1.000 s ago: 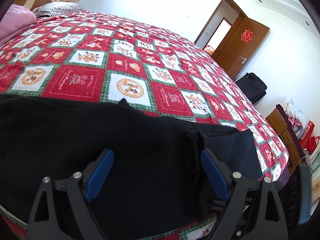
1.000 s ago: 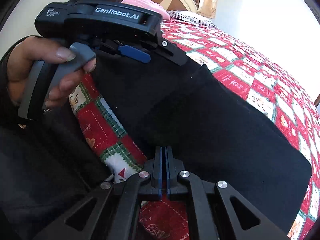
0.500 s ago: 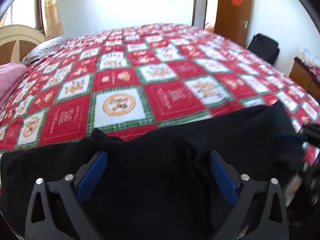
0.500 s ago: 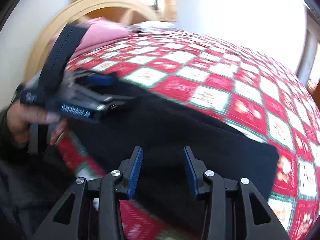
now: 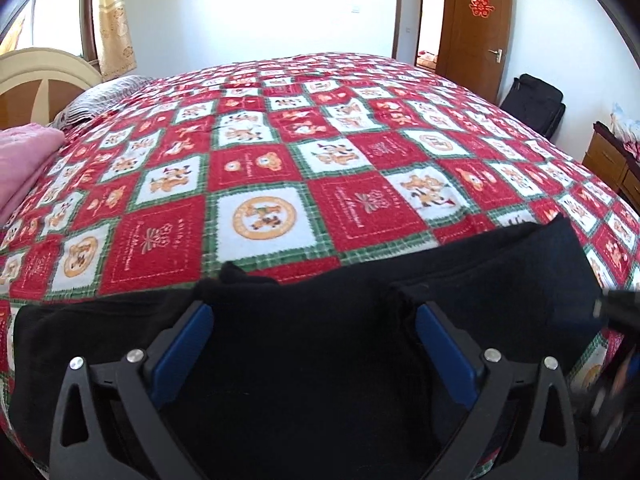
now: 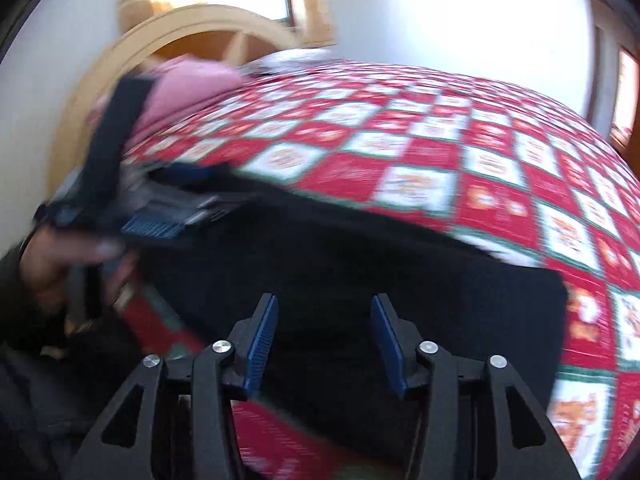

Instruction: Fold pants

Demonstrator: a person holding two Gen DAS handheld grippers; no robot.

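The black pants (image 5: 312, 340) lie folded into a flat, soft rectangle along the near edge of the bed (image 5: 260, 184), the matte cloth showing almost no weave or crease. The bed's cover is a plush quilt of red and white squares with green plaid borders, printed with little orange bears and round badges. My left tool (image 5: 314, 336) hangs over the pants with its black plastic arms spread as wide as they go, the ribbed blue pads (image 5: 182, 354) clear of the cloth, gripping nothing. My right tool (image 6: 323, 334) is above the pants' near edge at a middling width, its jaws opening, with only loose cloth below the gap. From the right wrist everything is smeared: my left hand (image 6: 68, 264) and its tool are a dark blur at the pants' left end, and I cannot make out their detail. The near hem of the pants is hidden under both tools. Beyond the pants, a pink blanket (image 5: 24, 160) sits at the head of the bed by the curved wooden headboard (image 5: 40, 84); far past the pants stand a brown door (image 5: 476, 24) with a red paper ornament and a black bag (image 5: 534, 104) against the wall.
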